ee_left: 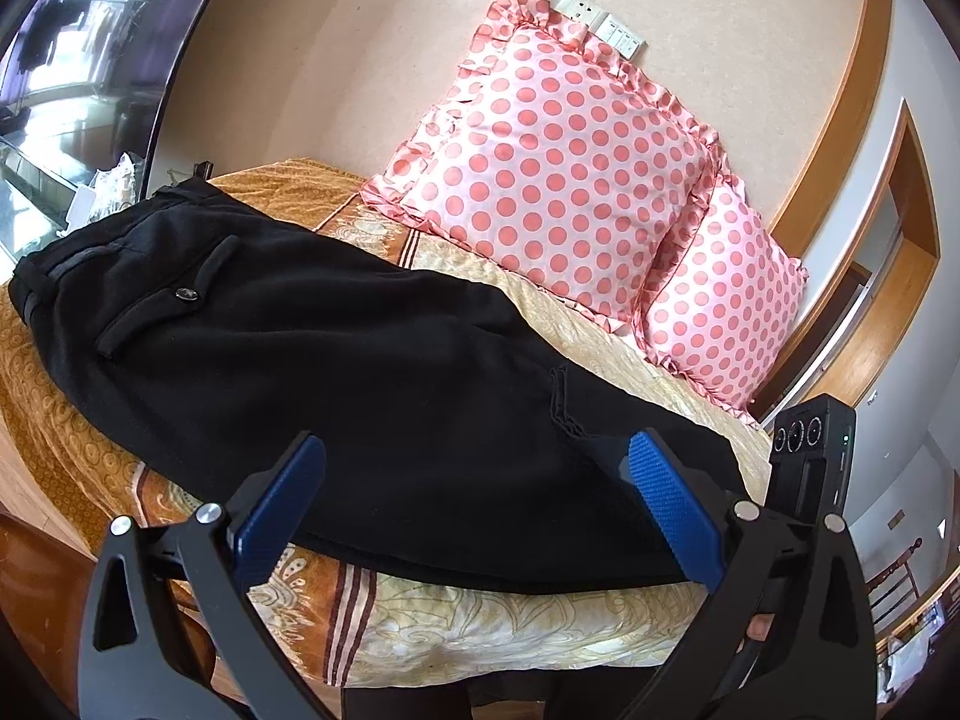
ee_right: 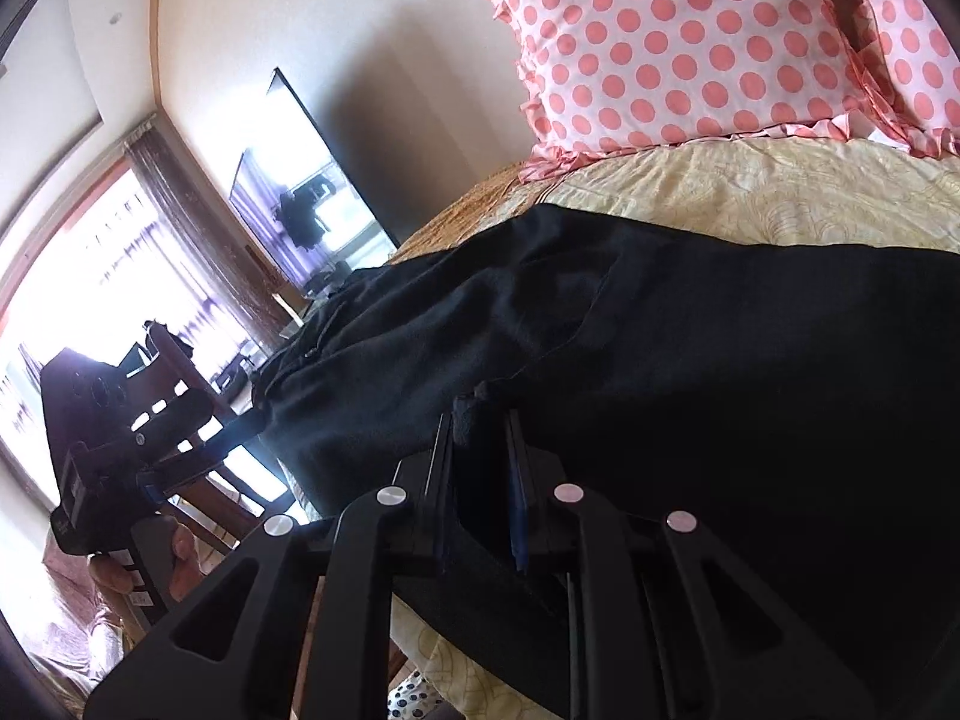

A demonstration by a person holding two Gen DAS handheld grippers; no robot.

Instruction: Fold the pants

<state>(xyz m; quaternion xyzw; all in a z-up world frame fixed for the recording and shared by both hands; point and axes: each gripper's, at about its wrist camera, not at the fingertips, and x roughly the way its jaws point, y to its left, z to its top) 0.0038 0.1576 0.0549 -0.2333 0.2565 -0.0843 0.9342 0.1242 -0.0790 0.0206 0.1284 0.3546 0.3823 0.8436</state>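
Black pants lie on the bed, waistband to the far left, a buttoned back pocket facing up. My left gripper is open, its blue pads spread above the pants' near edge, holding nothing. In the right wrist view the pants fill the middle. My right gripper is shut on a fold of the black fabric, which bunches between the narrow jaws. The right gripper also shows at the left wrist view's right edge.
The bed has a gold patterned cover. Two pink polka-dot pillows lean on the wall behind the pants. A TV hangs on the left wall, a window and a wooden chair beyond the bed.
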